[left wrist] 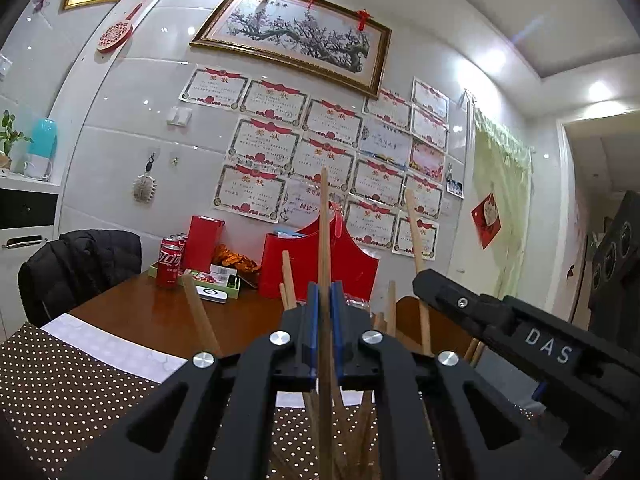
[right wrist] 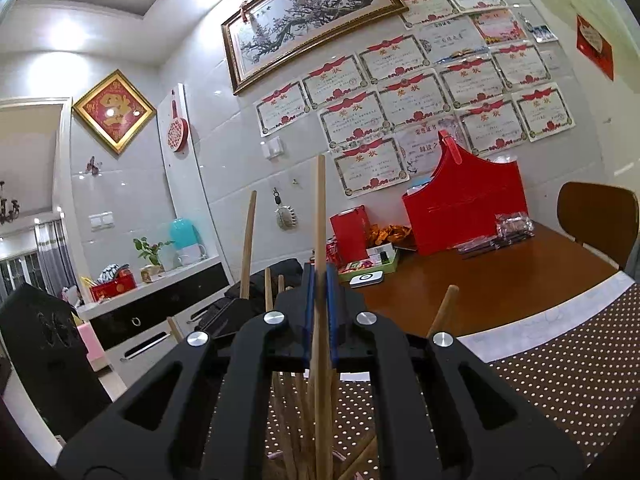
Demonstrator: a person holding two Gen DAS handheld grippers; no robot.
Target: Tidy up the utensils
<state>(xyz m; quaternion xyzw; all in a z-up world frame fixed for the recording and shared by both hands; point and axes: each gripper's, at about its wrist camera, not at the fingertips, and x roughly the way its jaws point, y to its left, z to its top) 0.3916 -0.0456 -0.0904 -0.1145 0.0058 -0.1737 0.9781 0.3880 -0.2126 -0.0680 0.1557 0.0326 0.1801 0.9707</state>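
My left gripper is shut on a wooden chopstick that stands upright between its blue pads. In the right wrist view, my right gripper is likewise shut on an upright chopstick. Several more chopsticks lean outward around both, and their lower ends bunch together below the gripper arms; whatever holds them is hidden. The right gripper also shows from the side at the right of the left wrist view, its tip at a tall chopstick. The left gripper appears dark at left.
A brown table carries a dotted cloth, cola cans, a red box, a red gift bag and wrapped packets. A jacket-draped chair stands left, a wooden chair right, a black speaker nearby.
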